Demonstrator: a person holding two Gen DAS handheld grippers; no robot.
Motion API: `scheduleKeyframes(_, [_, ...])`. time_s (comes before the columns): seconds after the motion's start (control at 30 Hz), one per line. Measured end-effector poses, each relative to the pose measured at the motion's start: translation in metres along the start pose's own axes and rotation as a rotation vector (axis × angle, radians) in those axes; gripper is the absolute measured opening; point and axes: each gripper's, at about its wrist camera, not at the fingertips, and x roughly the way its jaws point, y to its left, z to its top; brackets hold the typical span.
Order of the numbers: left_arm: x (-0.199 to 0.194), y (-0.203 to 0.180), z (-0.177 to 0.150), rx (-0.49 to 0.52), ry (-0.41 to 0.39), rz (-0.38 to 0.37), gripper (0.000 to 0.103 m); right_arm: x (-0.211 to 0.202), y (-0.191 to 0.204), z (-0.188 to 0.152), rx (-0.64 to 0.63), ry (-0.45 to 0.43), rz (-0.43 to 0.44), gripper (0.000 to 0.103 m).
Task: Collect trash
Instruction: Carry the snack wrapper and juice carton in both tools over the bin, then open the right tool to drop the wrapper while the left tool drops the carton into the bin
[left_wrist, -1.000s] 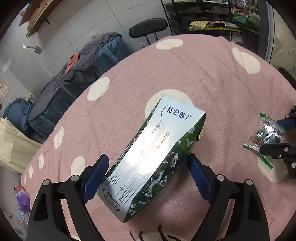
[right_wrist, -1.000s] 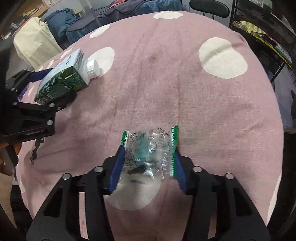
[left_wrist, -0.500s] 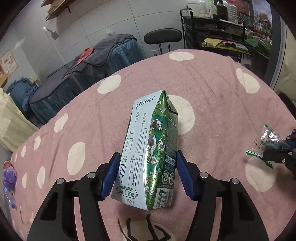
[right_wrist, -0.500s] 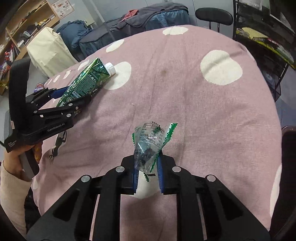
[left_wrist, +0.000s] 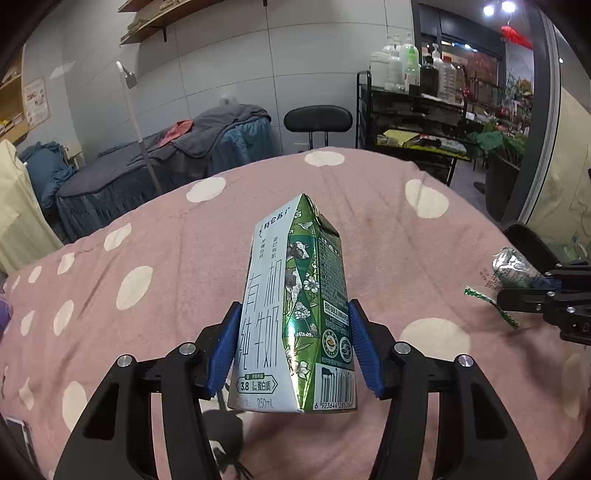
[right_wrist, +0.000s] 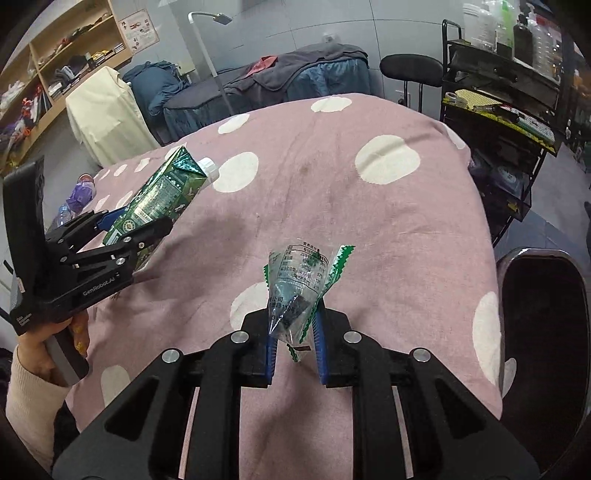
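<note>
From the left wrist camera, the left gripper (left_wrist: 291, 349) is clamped on a green-and-white milk carton (left_wrist: 295, 314), its blue pads pressed against both sides, the carton held off the pink polka-dot tablecloth (left_wrist: 166, 266) with its gabled top pointing away. At the right edge the right gripper (left_wrist: 532, 291) pinches a crinkled clear wrapper (left_wrist: 511, 271). Beyond the table stand a black chair (left_wrist: 317, 120), a draped massage bed (left_wrist: 166, 166) and a metal shelf rack (left_wrist: 410, 122) of bottles.

From the right wrist camera, the right gripper (right_wrist: 295, 338) is nearly closed on the wrapper (right_wrist: 301, 284) (green zigzag edges, printed label), lifted above the cloth (right_wrist: 369, 206). To the left, well apart, the left gripper (right_wrist: 122, 230) grips the carton (right_wrist: 166, 195), white cap outward. A dark seat (right_wrist: 543, 317) sits at right.
</note>
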Motion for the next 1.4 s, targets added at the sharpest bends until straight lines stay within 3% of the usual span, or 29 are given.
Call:
scheduleKeyframes(0.4, [-0.052,-0.068,-0.008,-0.014,-0.134,-0.085,0.056,-0.067,-0.046,-0.035,0.068,-0.131,-0.041,0.018])
scheduleKeyframes(0.7, [-0.07,-0.121,-0.009,0.015,-0.188,-0.137,0.056,-0.107,-0.123,-0.064,0.207,-0.175,-0.169,0.018])
scheduleKeyframes(1.0, [-0.073,-0.161,-0.006,0.005,-0.191,-0.217,0.056,-0.089,-0.202,-0.103,0.329,-0.069,-0.315,0.018])
scheduleKeyframes(1.13, [-0.071,-0.185,-0.003,0.031,-0.186,-0.255,0.056,-0.067,-0.231,-0.118,0.382,0.007,-0.331,0.018])
scheduleKeyframes(1.2, [-0.069,-0.198,-0.002,0.048,-0.181,-0.276,0.056,-0.056,-0.239,-0.123,0.39,0.041,-0.341,0.025])
scheduleKeyframes(1.27, [-0.066,-0.211,-0.001,0.059,-0.172,-0.3,0.056,-0.047,-0.246,-0.127,0.403,0.055,-0.354,0.04])
scheduleKeyframes(1.4, [-0.058,-0.232,0.0,0.072,-0.142,-0.337,0.056,-0.036,-0.256,-0.138,0.436,0.081,-0.352,0.041])
